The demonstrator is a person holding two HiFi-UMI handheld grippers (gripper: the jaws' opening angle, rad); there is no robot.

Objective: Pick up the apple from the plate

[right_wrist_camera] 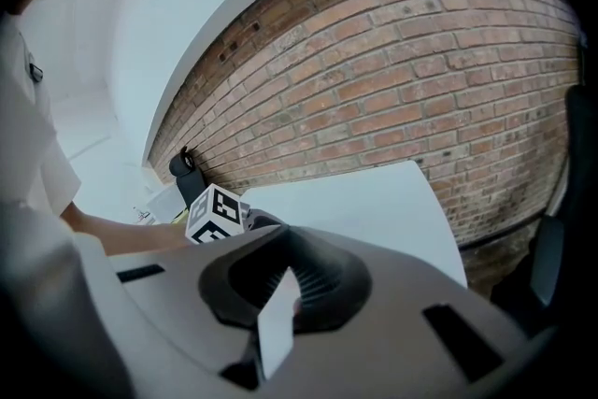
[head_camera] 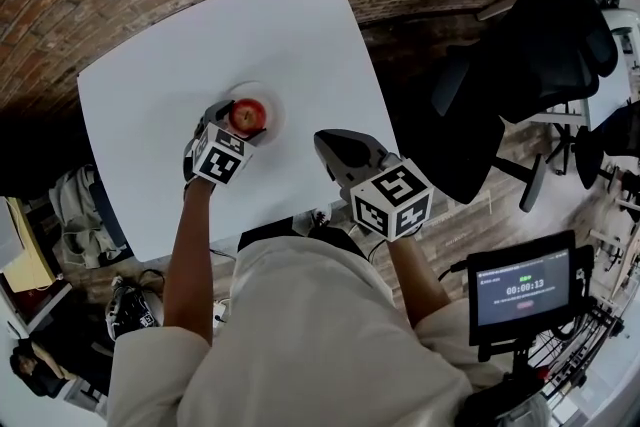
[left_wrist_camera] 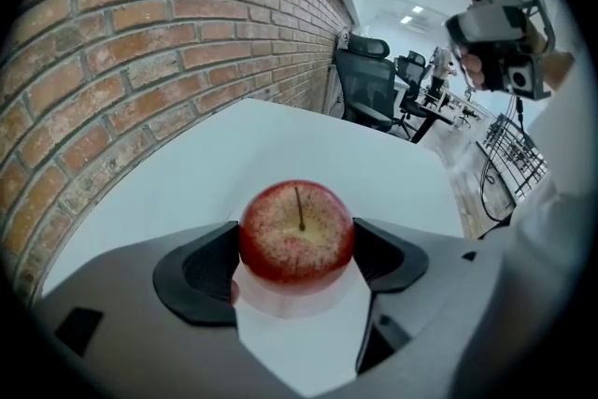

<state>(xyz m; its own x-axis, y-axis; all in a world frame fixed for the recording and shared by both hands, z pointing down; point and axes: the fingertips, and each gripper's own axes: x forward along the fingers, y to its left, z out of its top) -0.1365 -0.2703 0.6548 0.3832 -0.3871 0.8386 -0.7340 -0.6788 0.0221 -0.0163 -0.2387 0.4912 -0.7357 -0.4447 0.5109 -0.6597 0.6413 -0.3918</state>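
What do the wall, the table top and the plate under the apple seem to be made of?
Wall: rough matte red-brown brick with pale mortar joints. Table top: smooth, even white, probably laminate or painted board. Plate under the apple: plain white, mirrors the apple's red, perhaps glazed ceramic or plastic.

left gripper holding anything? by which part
The left gripper holds the red apple by its two opposite sides, at the widest part, stem up.
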